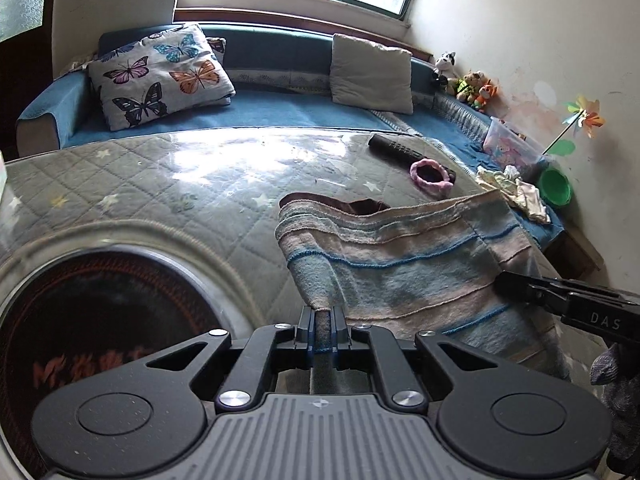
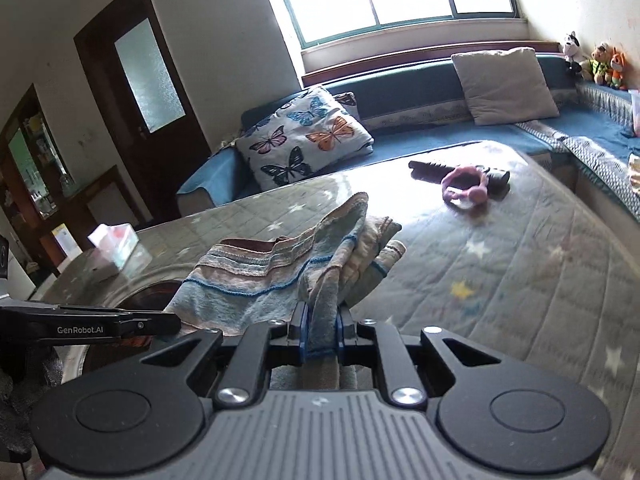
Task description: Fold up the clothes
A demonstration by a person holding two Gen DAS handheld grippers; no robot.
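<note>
A striped blue, pink and beige knit garment (image 1: 400,264) lies partly lifted over the quilted table (image 1: 160,184). My left gripper (image 1: 323,330) is shut on its near left edge. My right gripper (image 2: 322,330) is shut on its near right edge; it shows in the left wrist view (image 1: 520,284) at the right. The garment bunches and hangs between the two grippers in the right wrist view (image 2: 280,276). My left gripper shows at the left of that view (image 2: 160,322).
A black remote (image 1: 400,148) and a pink hair band (image 1: 432,174) lie at the table's far side. A round dark heater opening (image 1: 100,340) is set in the table at the left. A tissue box (image 2: 114,246) stands far left. A blue sofa (image 1: 280,108) with cushions lies behind.
</note>
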